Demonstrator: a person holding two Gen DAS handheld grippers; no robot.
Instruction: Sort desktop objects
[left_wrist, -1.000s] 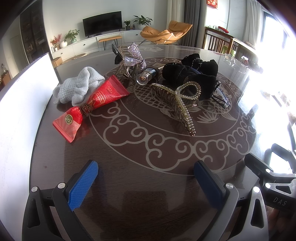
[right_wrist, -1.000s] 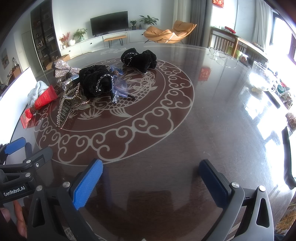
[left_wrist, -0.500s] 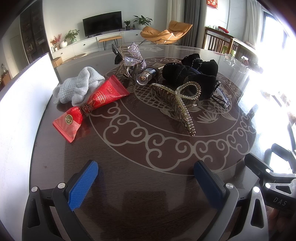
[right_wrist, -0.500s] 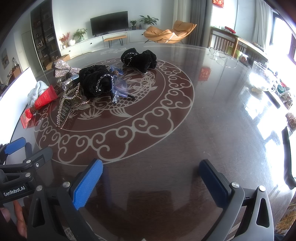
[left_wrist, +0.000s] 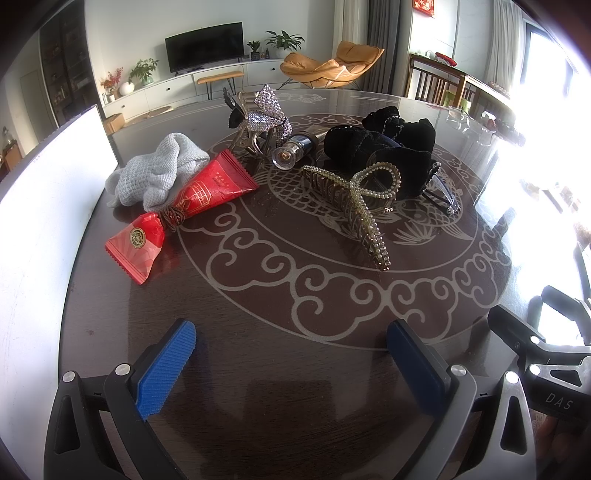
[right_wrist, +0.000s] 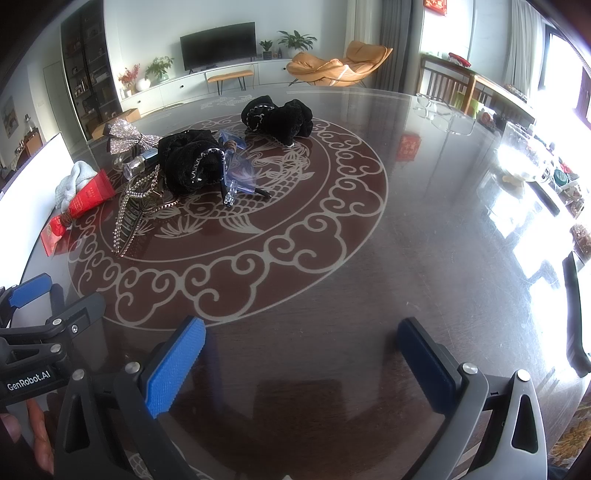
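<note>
Sorting hasn't really begun as far as I can judge: everything sits in one cluster on the far side of the round table (left_wrist: 295, 387), w/ both tools low at the near edge. For the first pick I'd go w/ the left gripper (left_wrist: 291, 354), since the pearl claw clip (left_wrist: 364, 206) lies nearest it and apart from the rest. Approach low, straddle the clip's long toothed spine rather than the looped handles, close slowly so it doesn't skate on the glossy top. The red tube (left_wrist: 192, 206) is a fair alternative; it rests against the grey knit cloth (left_wrist: 155, 170), so lift straight up to avoid dragging the cloth. Behind those: rhinestone bow clip (left_wrist: 267, 112), small glass bottle (left_wrist: 295, 149), black scrunchies (left_wrist: 380, 147), all touching or overlapping, so leave them for later.

Left tongs: spread wide, holding nothing, pads (left_wrist: 166, 369) just above bare tabletop. Right gripper (right_wrist: 299, 365): likewise wide apart, empty, hovering over clear wood, well away from the pile.
</note>
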